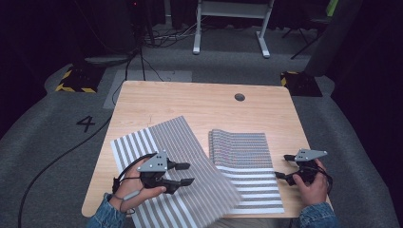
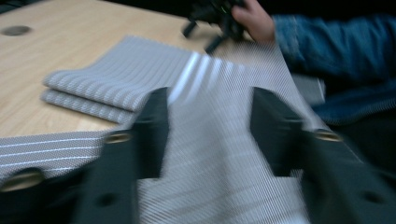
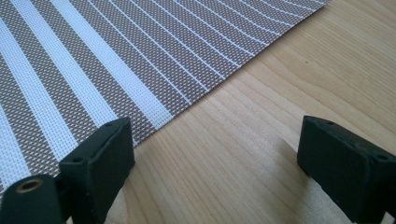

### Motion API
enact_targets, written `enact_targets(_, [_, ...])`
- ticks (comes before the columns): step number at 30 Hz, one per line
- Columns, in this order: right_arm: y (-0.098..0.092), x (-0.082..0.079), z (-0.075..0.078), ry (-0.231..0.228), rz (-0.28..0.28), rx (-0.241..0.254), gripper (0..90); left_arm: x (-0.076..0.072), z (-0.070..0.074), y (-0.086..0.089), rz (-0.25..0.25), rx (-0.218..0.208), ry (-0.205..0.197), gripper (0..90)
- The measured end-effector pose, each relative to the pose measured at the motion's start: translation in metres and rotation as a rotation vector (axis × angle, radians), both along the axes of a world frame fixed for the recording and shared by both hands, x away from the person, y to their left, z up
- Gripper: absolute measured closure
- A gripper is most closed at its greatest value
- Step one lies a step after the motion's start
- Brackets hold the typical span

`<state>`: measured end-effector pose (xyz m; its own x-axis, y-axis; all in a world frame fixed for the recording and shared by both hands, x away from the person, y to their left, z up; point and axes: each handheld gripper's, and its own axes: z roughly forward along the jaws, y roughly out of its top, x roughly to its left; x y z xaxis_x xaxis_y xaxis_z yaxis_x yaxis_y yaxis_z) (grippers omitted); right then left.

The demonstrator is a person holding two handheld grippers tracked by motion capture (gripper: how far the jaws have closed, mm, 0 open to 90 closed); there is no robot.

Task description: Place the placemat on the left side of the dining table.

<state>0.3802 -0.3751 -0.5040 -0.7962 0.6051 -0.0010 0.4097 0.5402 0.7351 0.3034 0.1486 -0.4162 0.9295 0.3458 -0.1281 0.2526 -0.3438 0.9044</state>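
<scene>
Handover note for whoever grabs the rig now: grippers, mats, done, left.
Left gripper: open, over the loose striped mat, nothing pinched.
Right gripper: open, at the right edge of the folded mat, one jaw over the mat's corner, the other over bare table.
Mats: the loose one lies skewed at front left, overlapping the folded mat's left side and hanging past the front edge. The folded one has its far part doubled over.
Done: one fold on the right mat.
Left: probably straighten or fold the loose mat.
</scene>
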Motion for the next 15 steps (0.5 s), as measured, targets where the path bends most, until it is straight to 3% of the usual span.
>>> enact_targets(3, [0.0, 0.0, 0.0, 0.0, 0.0, 0.0, 11.1, 0.003, -0.001, 0.008, 0.195, 0.04, 0.02, 39.2])
enact_targets(5, [0.0, 0.0, 0.0, 0.0, -0.001, 0.0, 11.1, 0.009, -0.005, 0.019, 0.328, 0.094, 0.019, 38.3])
enact_targets(9, [0.0, 0.0, 0.0, 0.0, -0.001, 0.0, 11.1, 0.02, -0.017, 0.047, 0.572, 0.193, 0.055, 35.4])
enact_targets(11, [0.0, 0.0, 0.0, 0.001, 0.0, 0.001, 11.1, 0.022, -0.024, 0.06, 0.665, 0.21, 0.069, 33.5])
enact_targets(15, [0.0, 0.0, 0.0, 0.0, -0.002, 0.001, 11.1, 0.028, -0.039, 0.075, 0.768, 0.305, 0.104, 29.8])
